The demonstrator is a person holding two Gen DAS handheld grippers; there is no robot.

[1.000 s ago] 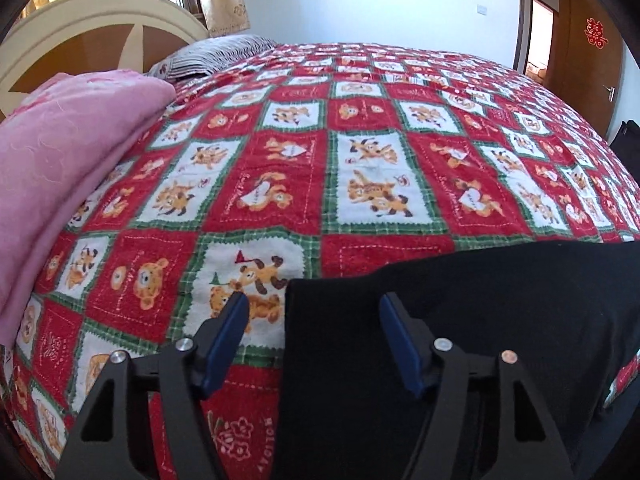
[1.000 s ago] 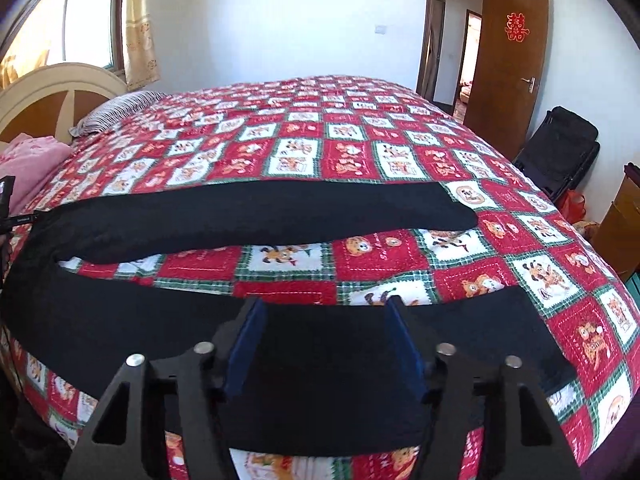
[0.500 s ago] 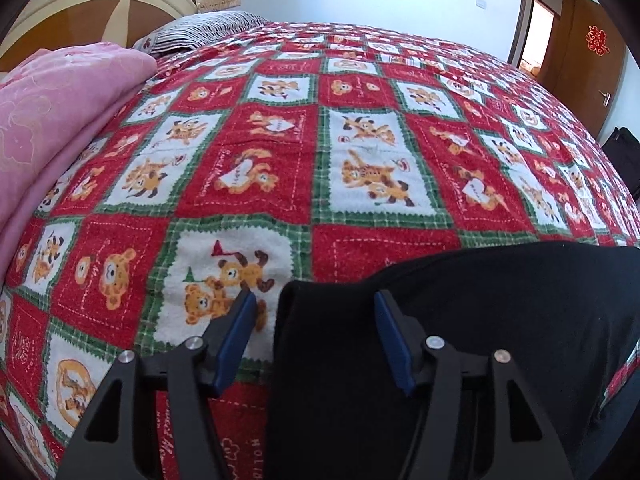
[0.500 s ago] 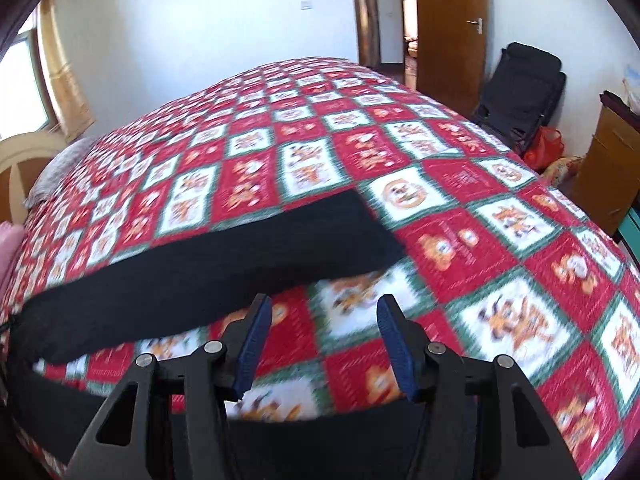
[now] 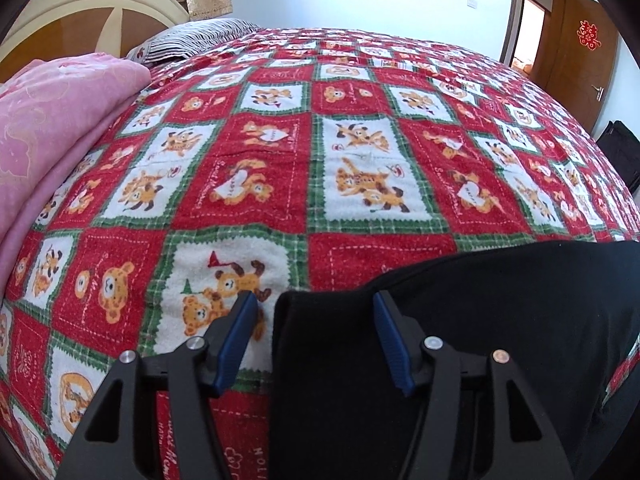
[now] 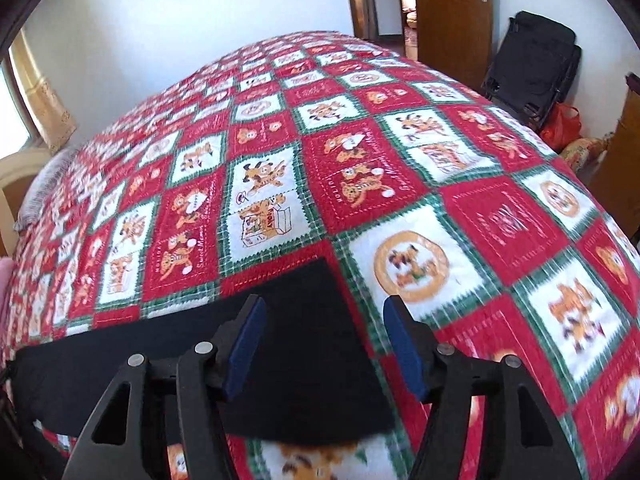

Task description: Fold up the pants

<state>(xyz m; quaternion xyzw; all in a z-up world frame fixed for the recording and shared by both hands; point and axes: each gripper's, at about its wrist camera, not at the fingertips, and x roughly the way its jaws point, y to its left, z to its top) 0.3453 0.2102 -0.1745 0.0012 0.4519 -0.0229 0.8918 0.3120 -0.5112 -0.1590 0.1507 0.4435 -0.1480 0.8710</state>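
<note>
Black pants lie flat on a bed with a red, green and white patchwork bedspread. In the left wrist view my left gripper is open, its blue-padded jaws straddling the pants' left corner edge, close above the cloth. In the right wrist view my right gripper is open, just above the end of a pant leg, which lies between the jaws. The leg runs off to the left. Neither gripper holds anything.
A pink blanket lies at the left by the cream and wood headboard, with a striped pillow behind. A black bag, a red bag and wooden doors stand beyond the bed's right side.
My right gripper has swung right along the pants, from over the near leg to the end of the leg. My left gripper has stayed at the pants' left corner, shifting only slightly.
</note>
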